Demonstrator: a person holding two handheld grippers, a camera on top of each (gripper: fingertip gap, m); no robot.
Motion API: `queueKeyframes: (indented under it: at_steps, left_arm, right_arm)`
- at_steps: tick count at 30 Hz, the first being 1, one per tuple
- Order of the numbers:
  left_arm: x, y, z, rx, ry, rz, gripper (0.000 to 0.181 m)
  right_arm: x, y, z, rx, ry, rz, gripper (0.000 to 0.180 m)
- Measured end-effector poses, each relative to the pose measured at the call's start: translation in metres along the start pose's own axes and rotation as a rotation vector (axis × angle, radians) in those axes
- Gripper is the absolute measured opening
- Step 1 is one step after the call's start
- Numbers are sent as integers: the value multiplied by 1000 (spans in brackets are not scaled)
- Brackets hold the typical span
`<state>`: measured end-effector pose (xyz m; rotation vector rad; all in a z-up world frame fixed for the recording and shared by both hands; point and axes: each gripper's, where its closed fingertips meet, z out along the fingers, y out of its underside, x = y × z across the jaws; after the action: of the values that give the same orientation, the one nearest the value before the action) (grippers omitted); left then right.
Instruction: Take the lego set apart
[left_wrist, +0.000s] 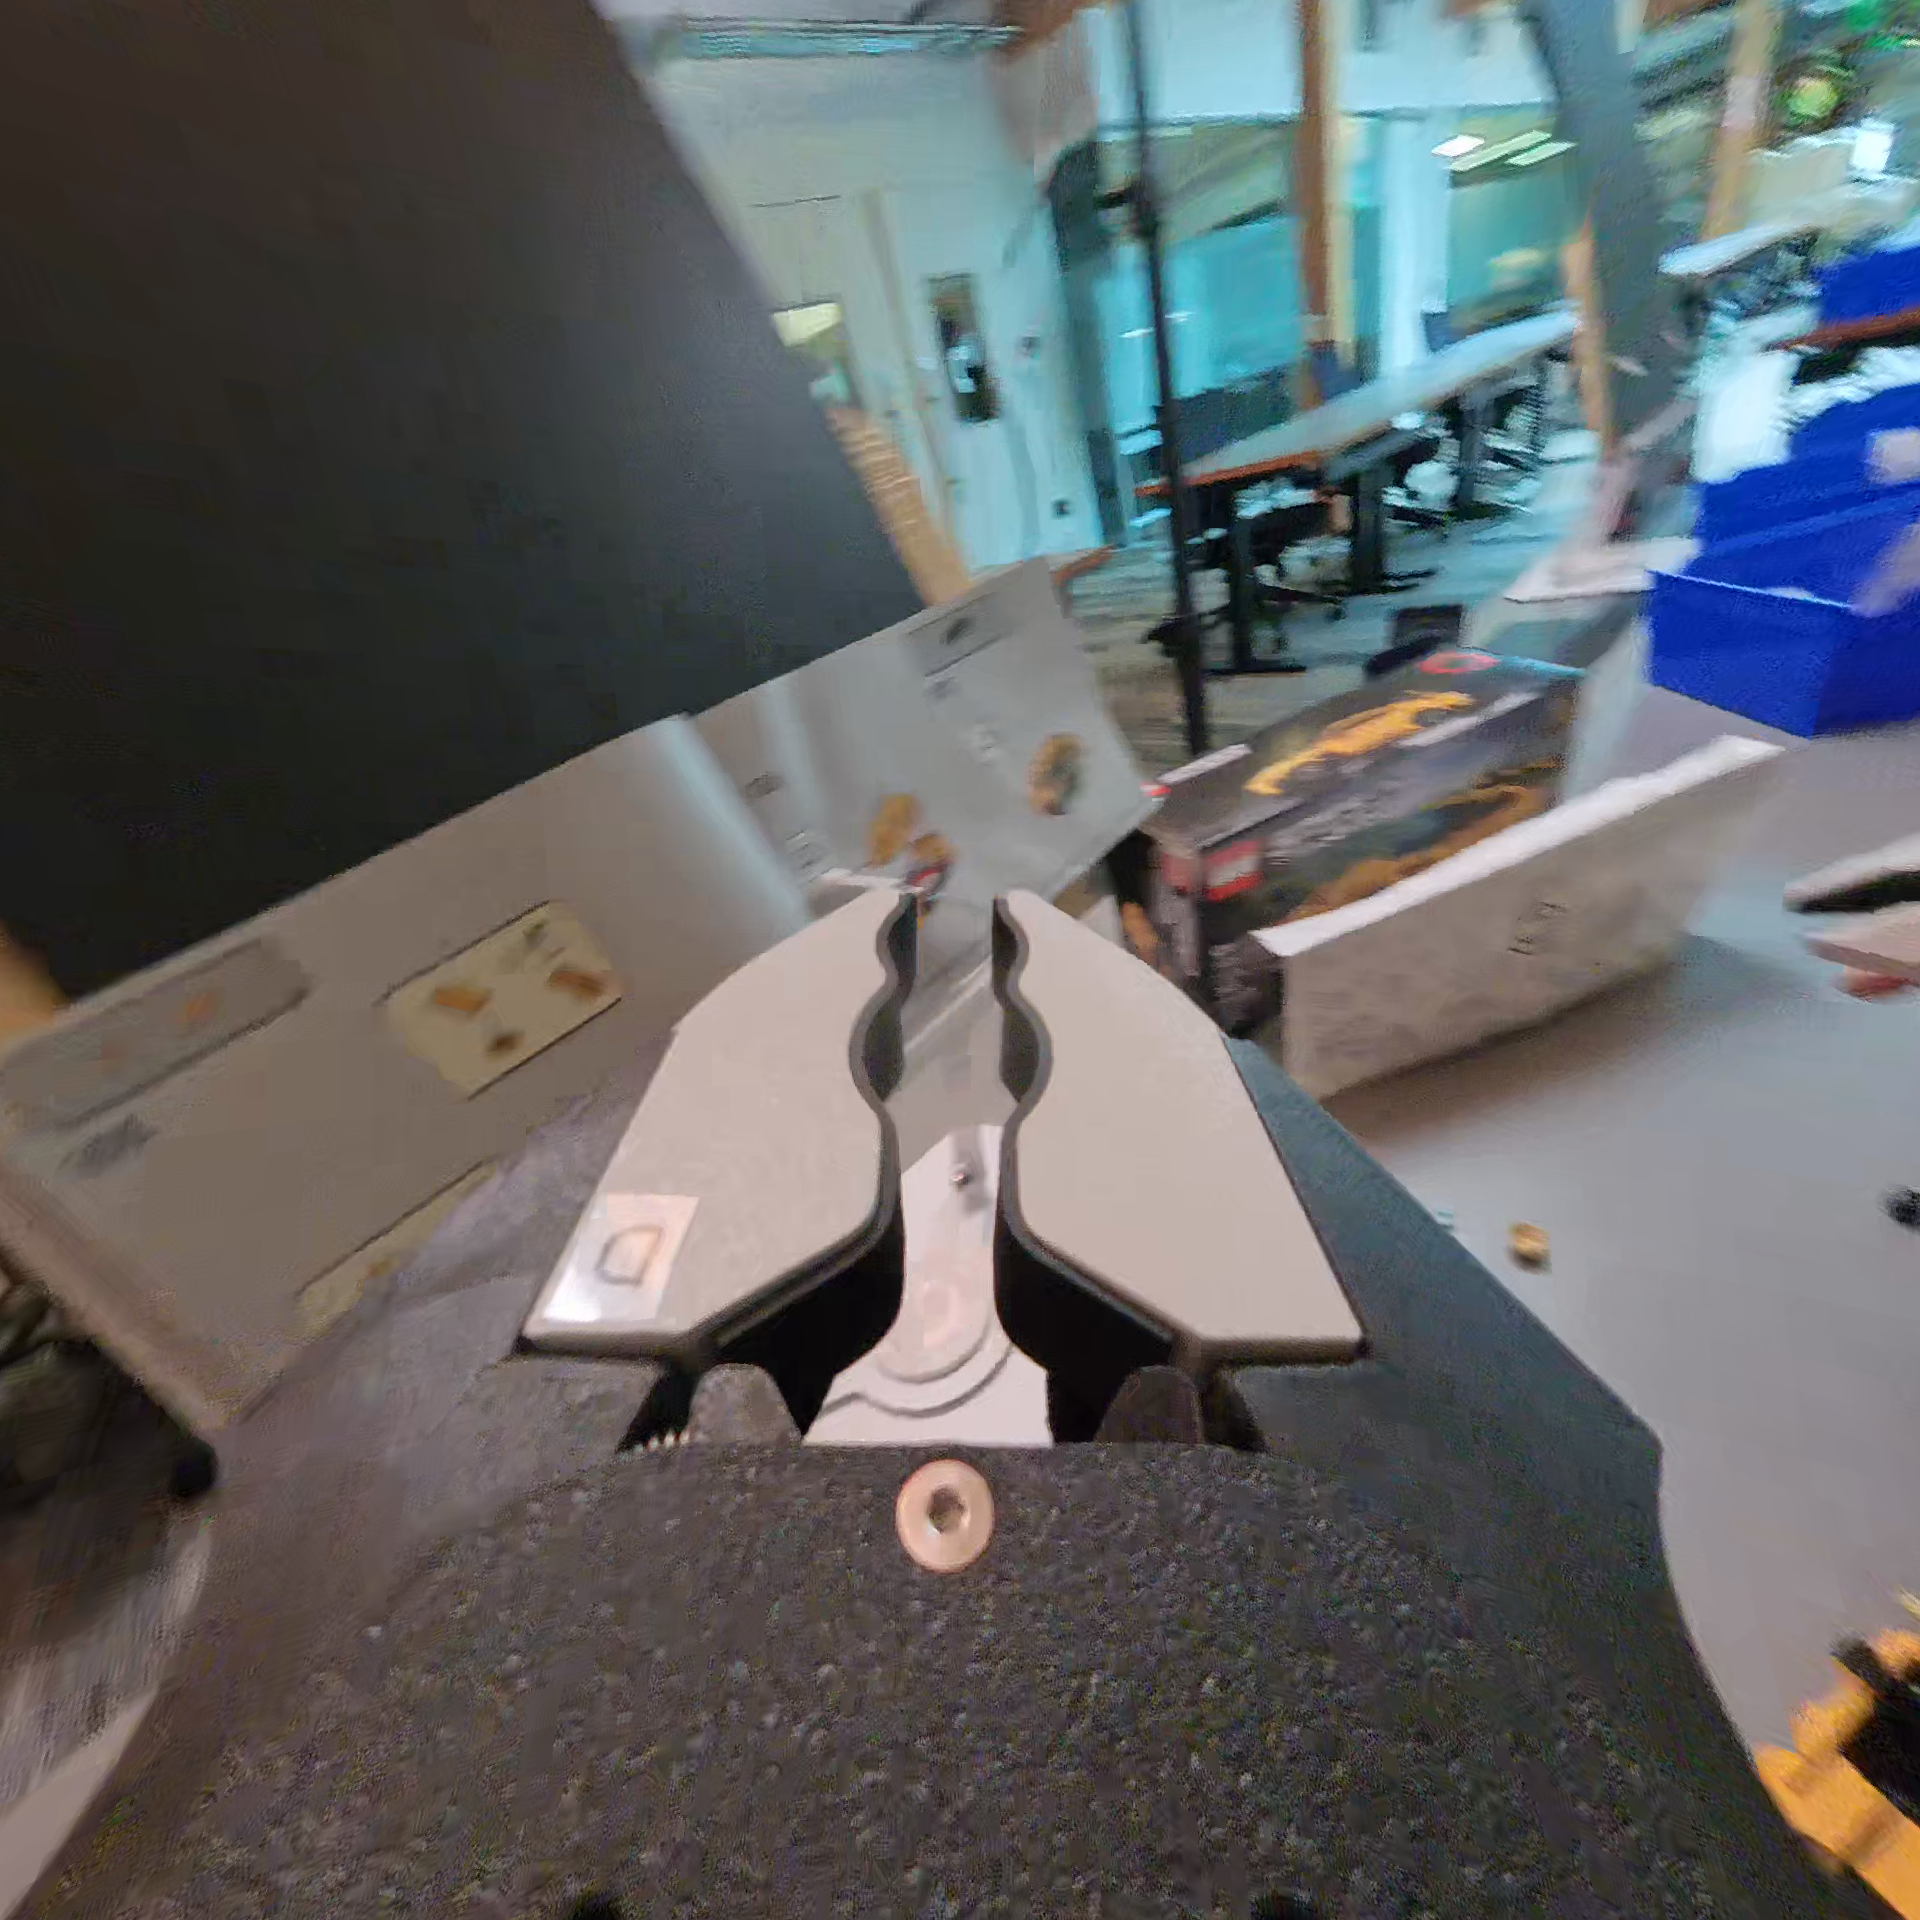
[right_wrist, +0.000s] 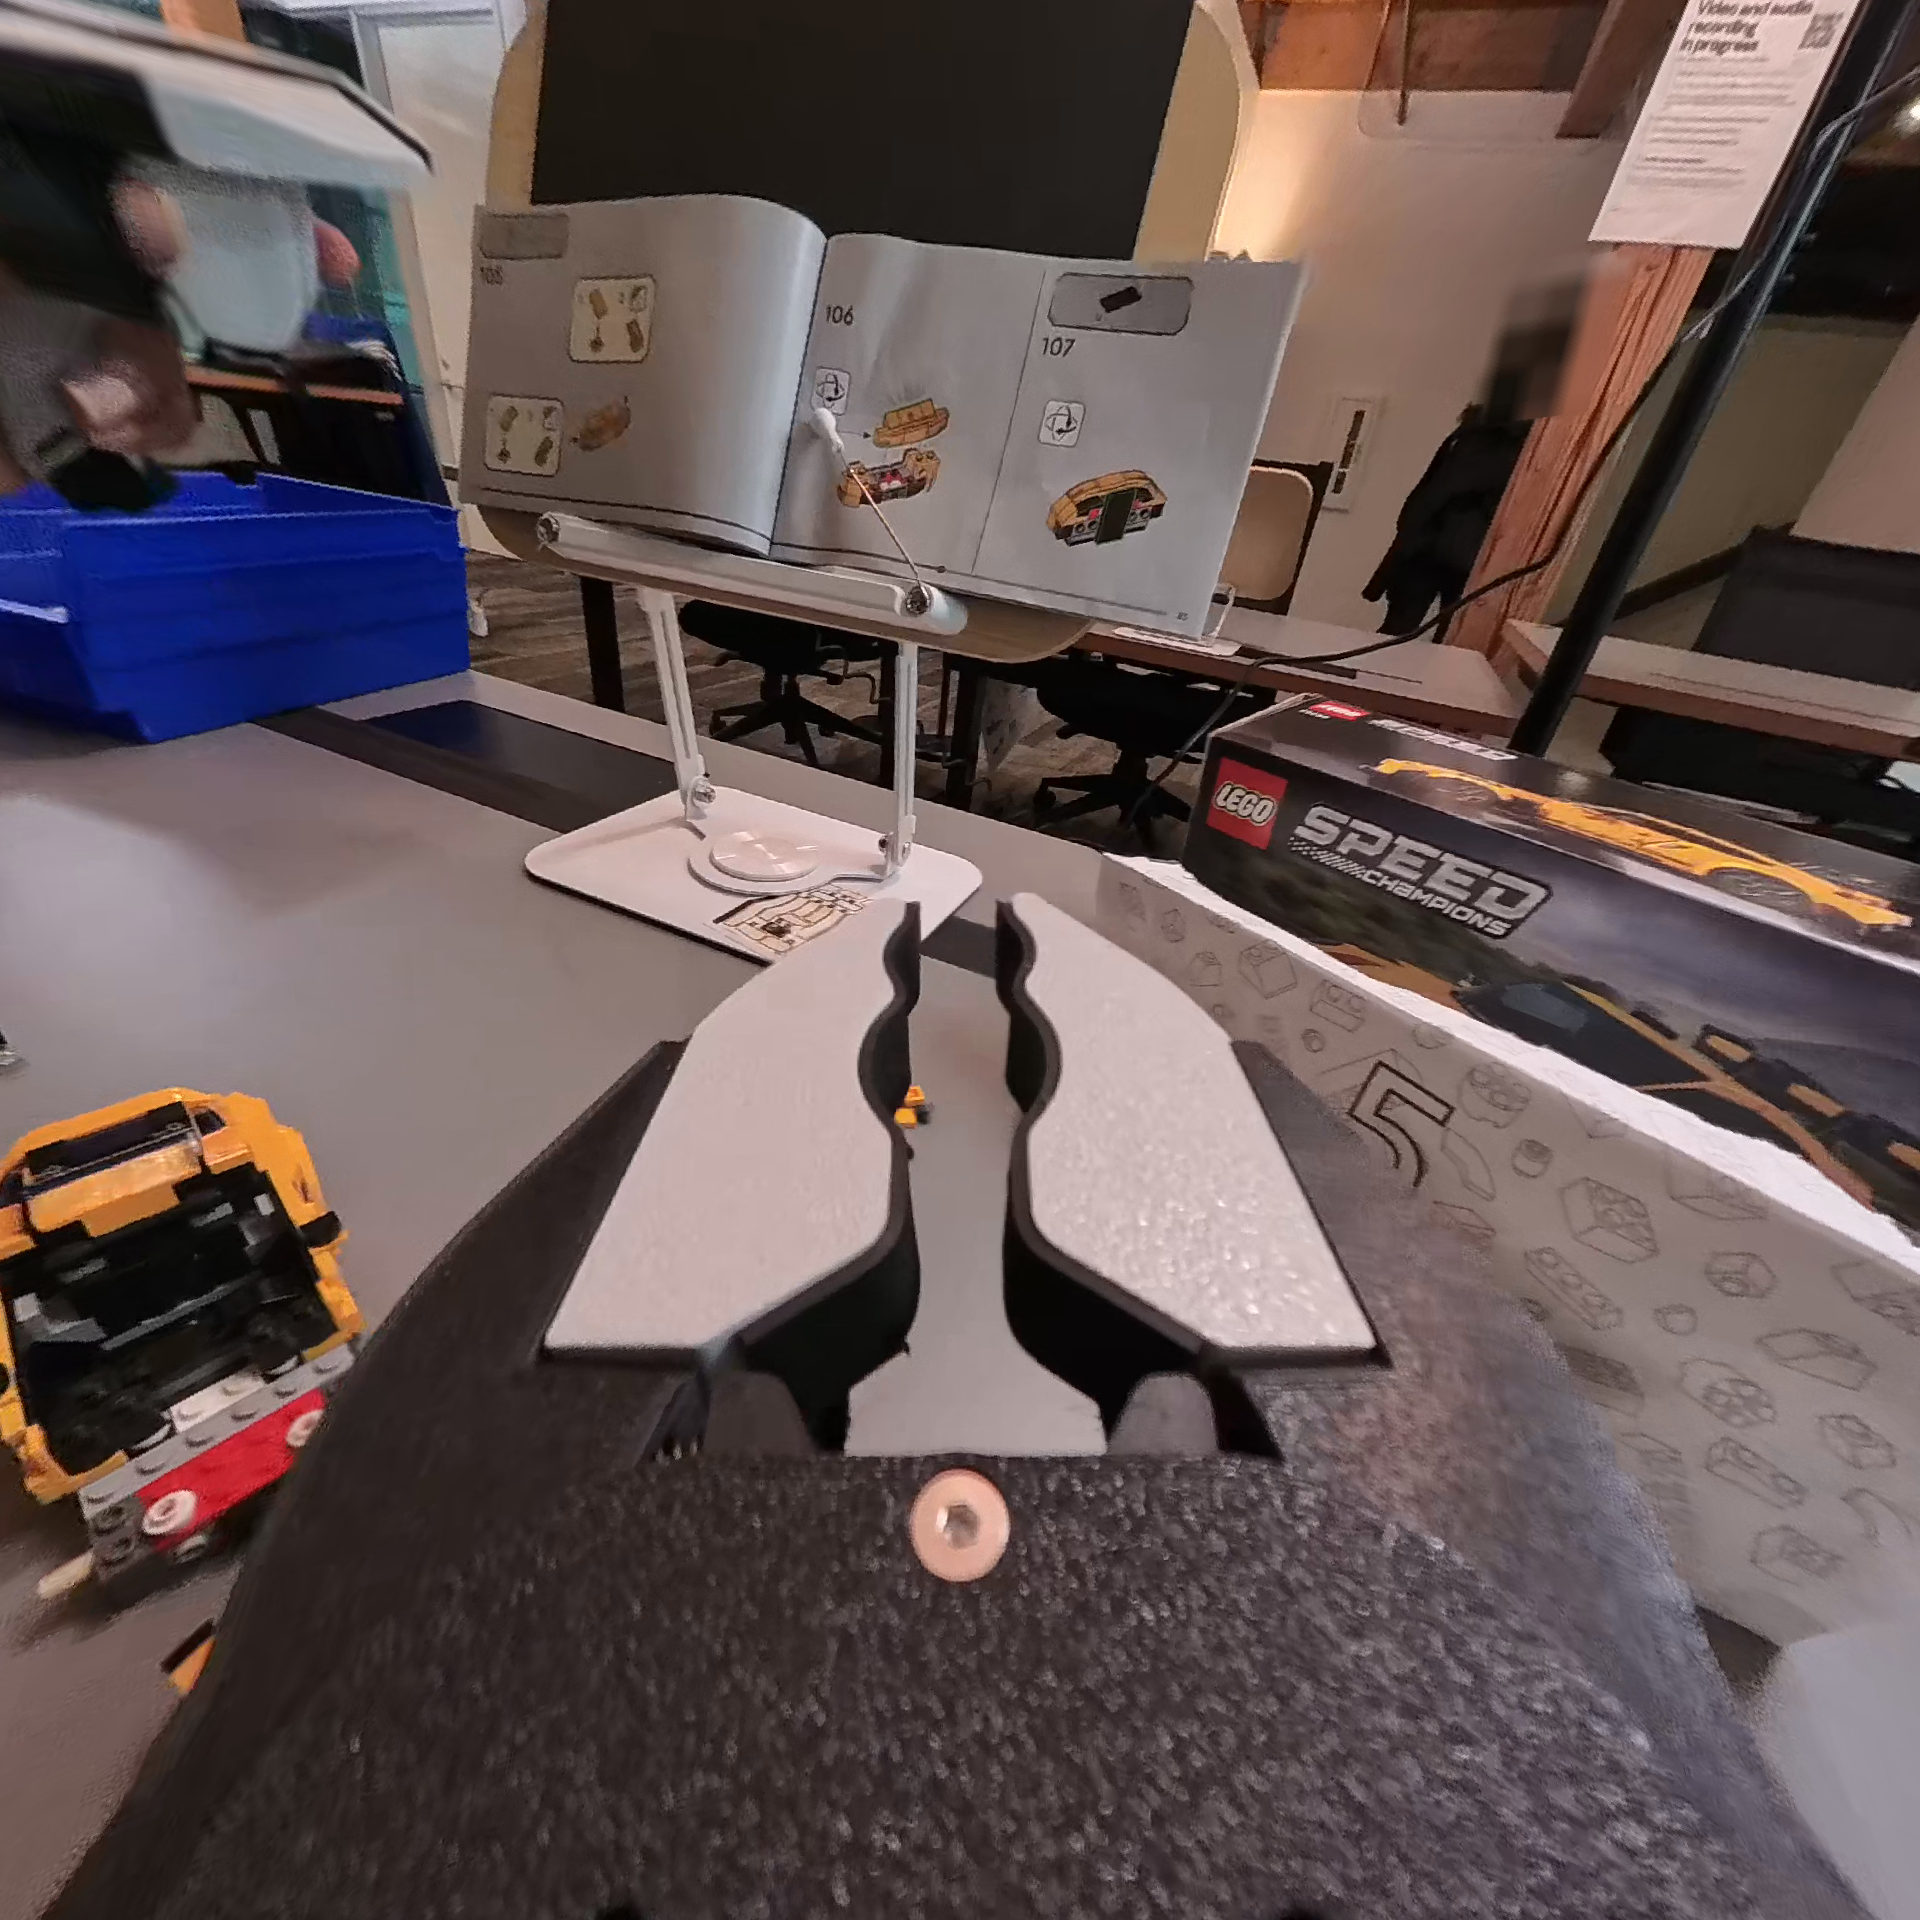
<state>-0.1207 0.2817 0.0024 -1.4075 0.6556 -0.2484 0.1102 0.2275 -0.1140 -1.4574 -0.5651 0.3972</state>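
The yellow and black lego car (right_wrist: 156, 1299) stands on the grey table (right_wrist: 364, 987) at the lower left of the right wrist view, with its roof off and its red rear facing me. My right gripper (right_wrist: 956, 925) hovers to the car's right, its jaws narrowly apart and empty. A small yellow piece (right_wrist: 912, 1107) shows through the gap, lying on the table. My left gripper (left_wrist: 956, 914) is raised and tilted, its jaws narrowly apart and empty. It also shows blurred at the top left of the right wrist view (right_wrist: 208, 104). The car's edge (left_wrist: 1849, 1745) shows at the lower right of the left wrist view.
An open instruction booklet (right_wrist: 883, 395) rests on a white stand (right_wrist: 748, 862) at the table's far side. The dark lego box (right_wrist: 1558, 883) and a white printed bag (right_wrist: 1558, 1247) stand on the right. Blue bins (right_wrist: 229, 592) sit at the far left. A small tan piece (left_wrist: 1529, 1242) lies loose. Left tips to right tips: about 25 centimeters.
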Motion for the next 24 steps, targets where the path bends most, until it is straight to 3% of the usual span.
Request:
queueKeyframes:
  at_steps: [4, 10, 13, 18, 21, 24]
  left_arm:
    - [73, -31, -11, 5, 187, 117, 20]
    - [152, -28, -51, -107, 342, 273, 21]
    - [183, 17, -71, -233, 425, 252, 25]
    - [212, 116, -92, -448, 492, 143, 51]
    - [212, 166, -95, -601, 494, 166, 68]
    - [214, 193, -97, -697, 518, 200, 86]
  right_arm:
    - [5, 5, -2, -35, -24, -41, 18]
    - [-24, 41, -22, -313, -369, -176, 23]
    - [-39, 56, -40, -357, -513, -182, 27]
    - [-75, 77, -63, -431, -732, -217, 36]
    - [-93, 93, -71, -491, -790, -280, 42]
    - [-106, 106, -77, -538, -824, -330, 47]
